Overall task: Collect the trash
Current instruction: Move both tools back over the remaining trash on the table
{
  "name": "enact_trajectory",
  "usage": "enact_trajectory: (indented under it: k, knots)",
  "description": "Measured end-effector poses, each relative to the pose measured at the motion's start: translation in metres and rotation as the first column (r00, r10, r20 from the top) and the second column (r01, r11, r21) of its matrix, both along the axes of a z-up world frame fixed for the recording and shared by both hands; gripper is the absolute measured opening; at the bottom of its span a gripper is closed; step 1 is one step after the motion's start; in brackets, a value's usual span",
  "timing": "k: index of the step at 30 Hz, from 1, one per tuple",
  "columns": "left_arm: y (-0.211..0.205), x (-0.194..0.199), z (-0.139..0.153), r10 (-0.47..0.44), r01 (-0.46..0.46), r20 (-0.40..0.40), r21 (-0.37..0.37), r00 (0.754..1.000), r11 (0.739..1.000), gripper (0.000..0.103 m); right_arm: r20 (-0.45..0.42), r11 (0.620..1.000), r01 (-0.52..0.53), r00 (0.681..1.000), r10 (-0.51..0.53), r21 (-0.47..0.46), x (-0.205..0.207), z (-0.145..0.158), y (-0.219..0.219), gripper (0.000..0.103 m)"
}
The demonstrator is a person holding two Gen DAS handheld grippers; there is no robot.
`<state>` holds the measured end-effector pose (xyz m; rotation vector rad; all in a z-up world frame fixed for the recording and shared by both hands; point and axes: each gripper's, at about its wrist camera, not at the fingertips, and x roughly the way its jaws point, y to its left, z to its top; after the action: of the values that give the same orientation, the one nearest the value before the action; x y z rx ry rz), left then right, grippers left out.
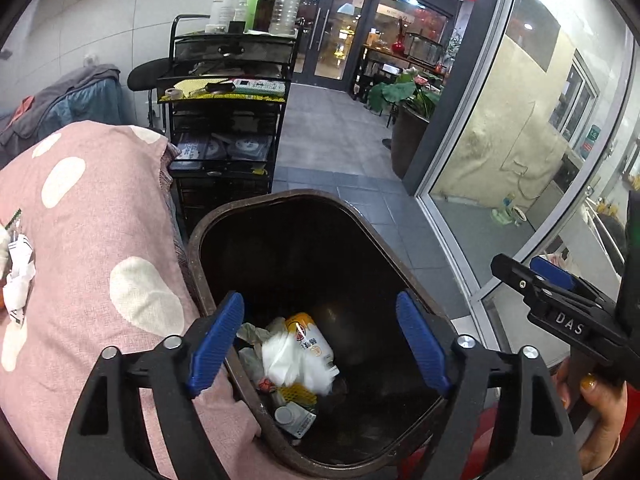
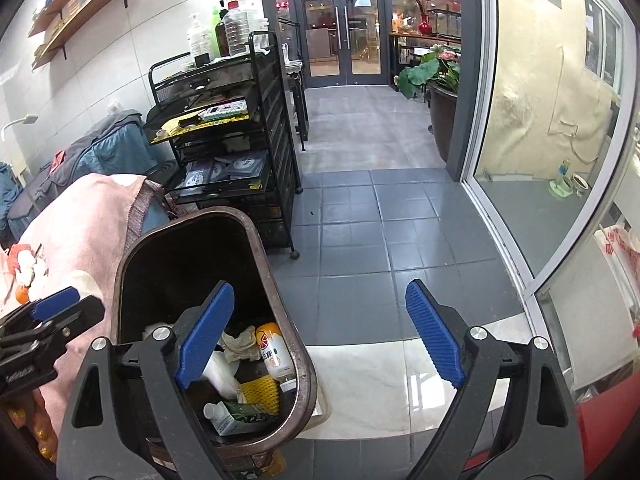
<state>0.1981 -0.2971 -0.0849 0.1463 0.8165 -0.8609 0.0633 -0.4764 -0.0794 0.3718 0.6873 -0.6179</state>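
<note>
My left claw (image 1: 320, 344) hangs wide open and empty over the bin (image 1: 208, 276), where a bottle (image 1: 314, 344) and wrappers lie. My right claw (image 2: 320, 336) gapes empty beside it. Crumpled paper (image 1: 18, 276) waits on the pink blanket (image 1: 100, 208); a black cart (image 1: 224, 128) stands behind.

The white letters "DAS" stand on the black body of the right gripper (image 1: 524, 268) (left wrist view); printing on the bottle (image 1: 310, 342) is too small to read.
</note>
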Motion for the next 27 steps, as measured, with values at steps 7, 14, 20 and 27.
enact_trajectory:
  k: [7,14,20,27]
  knots:
    - [0.016,-0.025,0.021,0.020,-0.020,0.134,-0.005,0.991,1.000,0.094,0.026,0.999,-0.014,1.000,0.013,0.036,0.003,-0.002,0.000,0.088]
    - [0.043,-0.046,0.047,0.047,-0.038,0.212,-0.044,0.976,0.998,0.096,0.060,0.997,-0.077,0.995,0.076,0.024,0.016,0.004,0.021,0.088]
    - [0.073,-0.054,0.063,0.109,-0.090,0.245,-0.087,0.963,0.992,0.096,0.097,0.988,-0.154,0.984,0.152,0.013,0.028,0.013,0.048,0.088]
    - [0.120,-0.052,0.071,0.222,-0.199,0.259,-0.113,0.940,0.973,0.096,0.125,0.961,-0.278,0.952,0.278,-0.018,0.048,0.027,0.097,0.088]
